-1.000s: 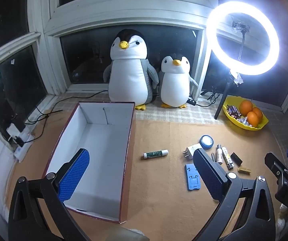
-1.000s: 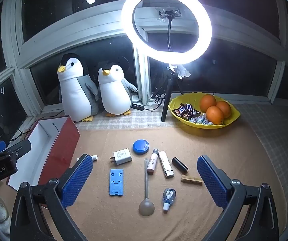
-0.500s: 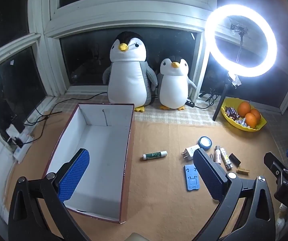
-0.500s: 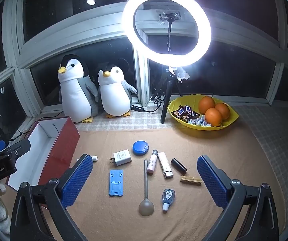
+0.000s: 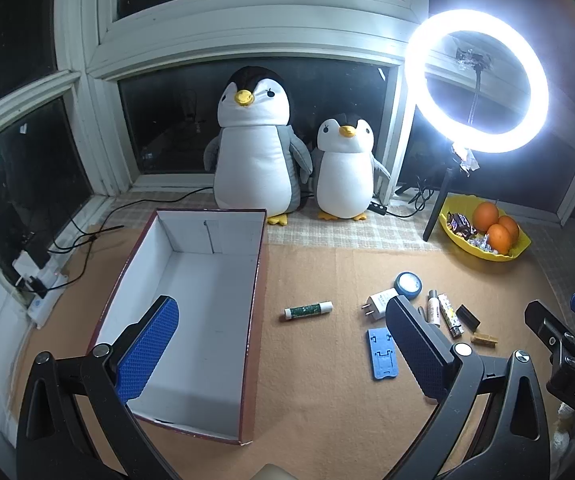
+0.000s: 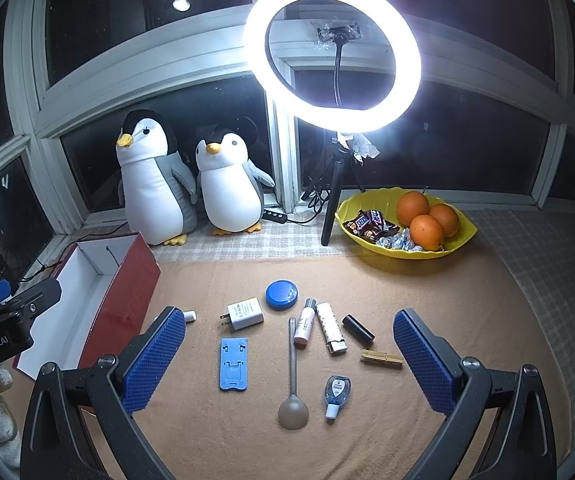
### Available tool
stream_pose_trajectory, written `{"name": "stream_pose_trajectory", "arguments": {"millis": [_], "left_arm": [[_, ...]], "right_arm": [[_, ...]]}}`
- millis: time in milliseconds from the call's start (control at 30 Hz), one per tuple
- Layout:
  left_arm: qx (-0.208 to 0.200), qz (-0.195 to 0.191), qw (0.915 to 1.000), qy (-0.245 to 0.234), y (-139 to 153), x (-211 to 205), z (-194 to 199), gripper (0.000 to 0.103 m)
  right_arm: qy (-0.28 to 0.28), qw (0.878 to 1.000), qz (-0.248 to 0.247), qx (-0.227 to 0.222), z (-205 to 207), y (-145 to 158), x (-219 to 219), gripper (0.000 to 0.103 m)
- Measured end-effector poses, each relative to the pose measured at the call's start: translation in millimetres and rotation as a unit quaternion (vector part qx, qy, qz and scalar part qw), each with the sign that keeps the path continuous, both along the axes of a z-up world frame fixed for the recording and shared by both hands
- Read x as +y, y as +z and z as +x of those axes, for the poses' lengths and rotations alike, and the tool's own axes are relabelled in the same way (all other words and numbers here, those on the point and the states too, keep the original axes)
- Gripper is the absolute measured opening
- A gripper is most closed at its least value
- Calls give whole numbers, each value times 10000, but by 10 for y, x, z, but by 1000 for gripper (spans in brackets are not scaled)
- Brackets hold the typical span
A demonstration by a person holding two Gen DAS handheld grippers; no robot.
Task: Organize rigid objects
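Note:
An open red box with a white inside (image 5: pixel 191 292) (image 6: pixel 99 292) lies at the left of the tan mat. To its right lie small items: a green glue stick (image 5: pixel 308 310), a white charger plug (image 6: pixel 243 313), a blue round tin (image 6: pixel 281 295), a blue phone stand (image 6: pixel 233 364), a spoon (image 6: pixel 293 376), a pink tube (image 6: pixel 304 326), a lighter (image 6: pixel 330 334), a black cap (image 6: pixel 357 329), a wooden clothespin (image 6: pixel 381 359) and a small blue bottle (image 6: pixel 336 391). My left gripper (image 5: pixel 283 360) is open above the box's right wall. My right gripper (image 6: pixel 289 364) is open above the items.
Two plush penguins (image 5: pixel 253 152) (image 5: pixel 345 168) stand at the back by the window. A lit ring light on a tripod (image 6: pixel 333 52) stands behind the mat. A yellow bowl with oranges and sweets (image 6: pixel 405 222) is at the back right. Cables and a power strip (image 5: pixel 39 280) lie at the far left.
Both grippers have drawn back and risen slightly, so the scene looks a little smaller. Nothing on the mat has moved.

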State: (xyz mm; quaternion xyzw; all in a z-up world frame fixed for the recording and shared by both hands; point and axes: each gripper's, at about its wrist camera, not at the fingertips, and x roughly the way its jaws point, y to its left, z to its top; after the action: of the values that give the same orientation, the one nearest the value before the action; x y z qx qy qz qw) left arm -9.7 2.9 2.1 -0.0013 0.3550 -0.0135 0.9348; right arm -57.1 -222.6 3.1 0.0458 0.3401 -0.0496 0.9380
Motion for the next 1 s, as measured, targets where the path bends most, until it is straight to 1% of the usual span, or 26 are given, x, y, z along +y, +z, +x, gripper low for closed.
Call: {"name": "stream_pose_trajectory", "arguments": {"millis": [1000], "left_arm": [[-21,19,10000,-9,31,-8,31,103]], "right_arm": [[-4,10000,-11,15,0,-21,50,103]]}}
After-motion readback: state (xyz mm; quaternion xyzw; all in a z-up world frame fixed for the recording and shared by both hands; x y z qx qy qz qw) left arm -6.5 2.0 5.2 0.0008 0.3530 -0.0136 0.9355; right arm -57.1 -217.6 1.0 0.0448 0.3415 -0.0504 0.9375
